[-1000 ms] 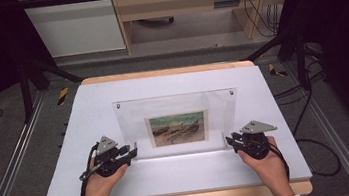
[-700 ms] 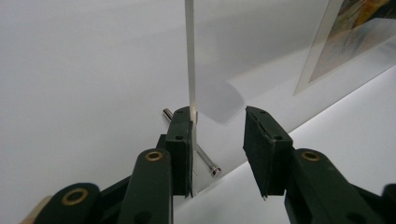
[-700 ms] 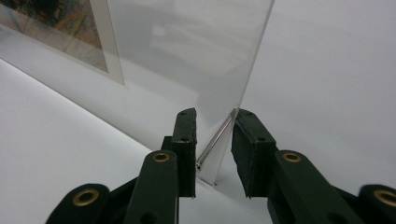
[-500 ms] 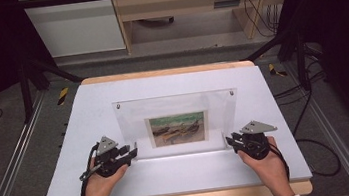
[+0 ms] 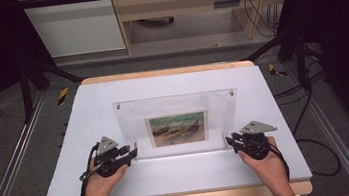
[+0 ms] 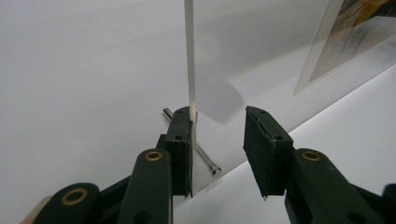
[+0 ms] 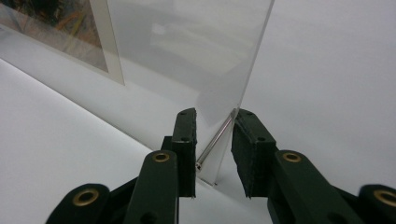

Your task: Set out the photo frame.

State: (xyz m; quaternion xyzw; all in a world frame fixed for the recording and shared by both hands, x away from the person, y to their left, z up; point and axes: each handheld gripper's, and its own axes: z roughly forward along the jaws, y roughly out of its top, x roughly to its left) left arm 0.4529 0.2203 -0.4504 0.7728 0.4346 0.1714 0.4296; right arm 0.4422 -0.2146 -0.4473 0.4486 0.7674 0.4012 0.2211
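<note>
High view shows the clear acrylic frame [image 5: 178,122] standing upright across the middle of the white table [image 5: 87,103], its long axis running left to right, one gripper at each lower corner. Left gripper [image 6: 217,147] straddles the panel's edge with jaws apart, one pad touching. Right gripper [image 7: 215,147] likewise brackets its corner and standoff pin [image 7: 215,138], not clamped.

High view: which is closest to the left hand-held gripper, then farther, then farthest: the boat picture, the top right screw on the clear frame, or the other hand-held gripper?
Starting from the left hand-held gripper:
1. Boat picture, just to its right, in the middle of the clear frame.
2. Right hand-held gripper, at the frame's bottom right corner.
3. Top right screw, at the far upper corner.
</note>
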